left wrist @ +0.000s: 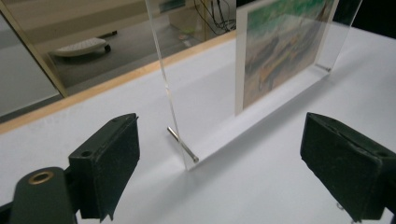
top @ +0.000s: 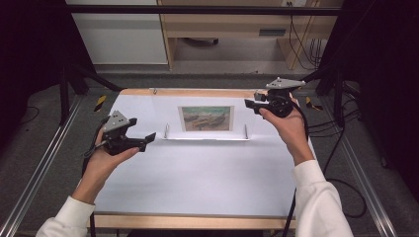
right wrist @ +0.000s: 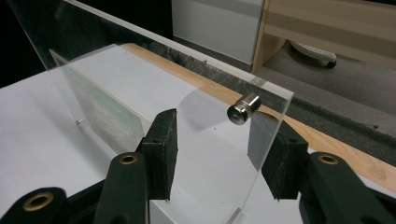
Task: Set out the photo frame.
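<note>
Acrylic frame [top: 206,120] upright on table [top: 197,173] — left gripper [top: 146,139] spread beside, right gripper [top: 250,104] straddling its edge unclosed.

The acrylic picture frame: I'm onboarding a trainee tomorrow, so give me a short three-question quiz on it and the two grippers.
1. True or false: the acrylic frame stands upright on the white table.
2. Which gripper has its jaws on either side of the frame's edge? A) left gripper B) right gripper
3. Fill in: the metal stud sits near the frame's top ____.

Key: 1 true; 2 B, in the right gripper view the clear panel stands between open jaws; 3 corner.
</note>
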`<state>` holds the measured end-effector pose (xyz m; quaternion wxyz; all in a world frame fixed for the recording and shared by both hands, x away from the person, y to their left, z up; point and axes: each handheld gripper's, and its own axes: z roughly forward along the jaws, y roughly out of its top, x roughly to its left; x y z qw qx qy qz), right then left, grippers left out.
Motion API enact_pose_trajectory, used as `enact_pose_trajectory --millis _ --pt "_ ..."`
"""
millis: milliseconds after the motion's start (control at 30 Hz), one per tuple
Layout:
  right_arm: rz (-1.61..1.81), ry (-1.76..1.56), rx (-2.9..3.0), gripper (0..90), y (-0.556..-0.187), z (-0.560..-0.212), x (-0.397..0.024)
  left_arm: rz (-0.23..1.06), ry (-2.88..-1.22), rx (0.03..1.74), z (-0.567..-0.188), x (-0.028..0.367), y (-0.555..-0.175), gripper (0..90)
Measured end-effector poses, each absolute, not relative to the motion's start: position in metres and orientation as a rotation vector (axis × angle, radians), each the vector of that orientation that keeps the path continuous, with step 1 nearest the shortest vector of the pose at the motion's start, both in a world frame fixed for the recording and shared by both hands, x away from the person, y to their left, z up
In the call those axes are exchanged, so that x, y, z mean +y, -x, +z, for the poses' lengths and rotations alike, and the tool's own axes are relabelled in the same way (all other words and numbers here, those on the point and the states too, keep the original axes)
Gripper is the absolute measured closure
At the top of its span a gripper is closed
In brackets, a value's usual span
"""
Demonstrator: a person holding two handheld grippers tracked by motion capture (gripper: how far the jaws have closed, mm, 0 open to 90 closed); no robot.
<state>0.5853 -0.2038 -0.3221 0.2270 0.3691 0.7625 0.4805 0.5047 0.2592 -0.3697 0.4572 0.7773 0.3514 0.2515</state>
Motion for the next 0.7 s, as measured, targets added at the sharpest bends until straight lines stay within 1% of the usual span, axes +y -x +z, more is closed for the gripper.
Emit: enact_pose_trajectory --millis 167,300,533,700 --pt "1.339 -1.042 2.085 51.7 -0.591 -0.323 -0.204 0.6 -1.927 0.894 -0.395 0.262 -0.501 11.8" --pt "1.347 -1.059 2.079 51.5 -0.596 -0.323 -0.204 0.623 -1.987 0.91 -0.409 0.263 -0.5 11.8" --pt "1.375 -1.095 2.05 51.4 -0.601 -0.325 -0.204 0.601 -1.995 0.93 -0.419 0.265 -0.495 11.8" --pt "1.378 -1.117 2.036 51.0 -0.604 -0.326 -0.203 0.613 -2.012 0.934 -0.423 0.267 -0.491 11.8"
